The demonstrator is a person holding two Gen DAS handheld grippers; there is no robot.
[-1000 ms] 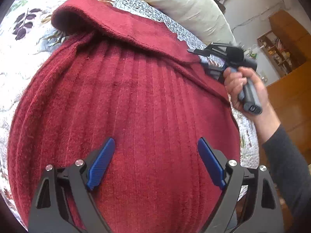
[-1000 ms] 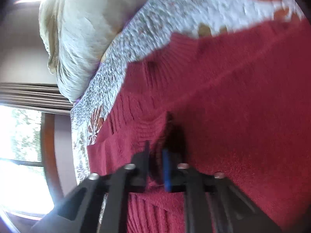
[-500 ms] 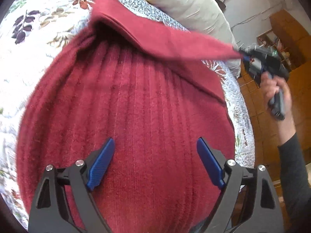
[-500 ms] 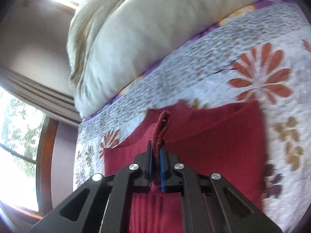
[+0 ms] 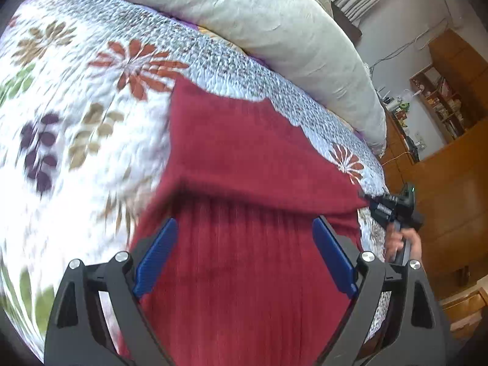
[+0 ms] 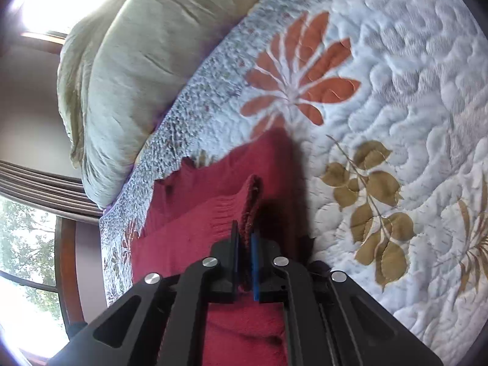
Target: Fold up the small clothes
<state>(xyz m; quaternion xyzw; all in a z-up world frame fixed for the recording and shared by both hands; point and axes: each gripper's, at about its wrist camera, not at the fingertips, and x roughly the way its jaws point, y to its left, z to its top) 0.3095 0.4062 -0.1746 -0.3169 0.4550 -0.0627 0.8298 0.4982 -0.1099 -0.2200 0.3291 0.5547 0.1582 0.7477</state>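
- While the dark red ribbed knit sweater (image 5: 244, 274) lies on the floral quilted bedspread (image 5: 76, 122), the left gripper (image 5: 244, 262) hovers over its near part, jaws spread wide, blue pads (image 5: 155, 256) on either side of the ribbing, nothing between them.
- Far portion of the sweater is a flat, smoother panel doubled over the ribbed body; its fold edge runs left to right just beyond the left gripper's fingertips.
- Right gripper (image 6: 244, 253): jaws nearly together, clamped on a thick rolled edge of the sweater (image 6: 213, 213), which stands up between the pads.
- In the left wrist view the right gripper (image 5: 393, 207) sits at the right end of the fold, at the right edge of the bed, with a hand (image 5: 402, 244) on its handle.
- Bedspread pattern: orange flowers, tan and purple leaf sprigs, speckled grey border.
- Pale green duvet (image 5: 259, 30) bunched along the far side of the bed, apart from the sweater.
- Wooden shelving (image 5: 442, 100) far right; window with striped curtain (image 6: 39, 189) at left in the right wrist view.
- No legible writing, brand or label in either view; left wrist view is motion-blurred.
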